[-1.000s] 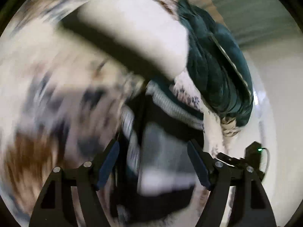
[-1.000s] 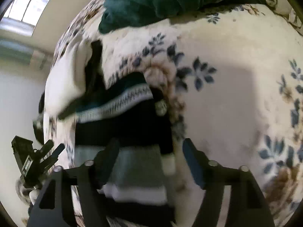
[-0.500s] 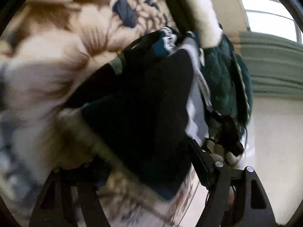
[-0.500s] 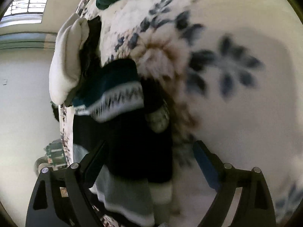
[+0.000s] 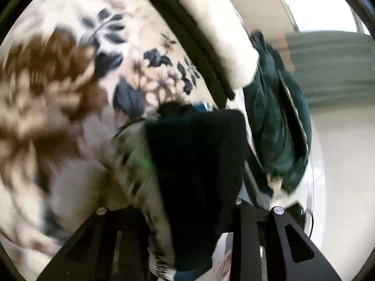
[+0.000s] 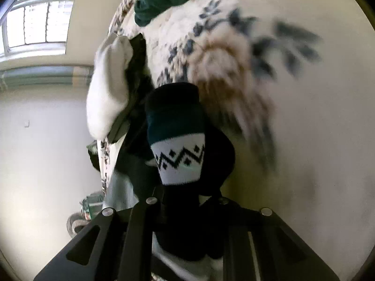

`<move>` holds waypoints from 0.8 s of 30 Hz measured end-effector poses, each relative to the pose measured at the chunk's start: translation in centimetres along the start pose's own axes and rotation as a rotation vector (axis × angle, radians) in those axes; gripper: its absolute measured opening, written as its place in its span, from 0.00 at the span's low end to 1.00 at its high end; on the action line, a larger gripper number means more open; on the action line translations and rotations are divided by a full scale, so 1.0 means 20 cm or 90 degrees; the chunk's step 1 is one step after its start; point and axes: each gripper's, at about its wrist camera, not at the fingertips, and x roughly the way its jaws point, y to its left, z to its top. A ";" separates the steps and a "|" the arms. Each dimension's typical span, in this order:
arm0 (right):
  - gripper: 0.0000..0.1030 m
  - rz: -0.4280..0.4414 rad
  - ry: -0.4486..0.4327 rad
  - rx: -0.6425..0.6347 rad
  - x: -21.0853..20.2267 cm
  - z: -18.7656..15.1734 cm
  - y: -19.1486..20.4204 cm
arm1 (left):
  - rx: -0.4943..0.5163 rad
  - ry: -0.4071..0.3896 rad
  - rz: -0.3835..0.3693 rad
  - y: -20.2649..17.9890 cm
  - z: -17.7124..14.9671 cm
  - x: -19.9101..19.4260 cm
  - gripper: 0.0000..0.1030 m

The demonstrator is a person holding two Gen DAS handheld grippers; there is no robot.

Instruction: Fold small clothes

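Observation:
A knitted sock point(image 6: 178, 159), black with a teal band and a white zigzag band, lies on a cream floral blanket point(image 6: 304, 117). In the right wrist view it runs straight between the fingers. My right gripper point(image 6: 185, 199) has its jaws closing, drawn in tight with the black part pinched between them. In the left wrist view the same dark sock point(image 5: 199, 152) fills the gap of my left gripper point(image 5: 187, 210). Its jaws are closing too, and the cloth hides the pads. The picture there is blurred.
A white folded cloth point(image 5: 218, 35) with a black strip beside it lies past the sock, also visible from the right wrist point(image 6: 107, 89). A dark green blanket point(image 5: 276, 128) is heaped at the bed's edge. Beyond the edge are a pale wall, a window point(image 6: 35, 23) and some gear on the floor point(image 6: 89, 208).
Both grippers have come down onto the sock. Their jaws, wide apart earlier, have drawn in around it. The sock now bunches up between the right fingers.

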 end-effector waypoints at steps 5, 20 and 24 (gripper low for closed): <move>0.23 -0.051 0.005 0.101 -0.05 -0.64 -0.09 | 0.042 0.128 0.081 0.13 0.13 -0.03 0.61; 0.62 -0.282 -0.093 -0.151 -0.28 -0.32 0.34 | 0.155 -0.032 0.351 -0.14 -0.14 -0.23 0.69; 0.62 -0.304 -0.030 -0.231 -0.01 -0.06 0.44 | 0.136 -0.011 0.346 -0.08 -0.10 -0.10 0.69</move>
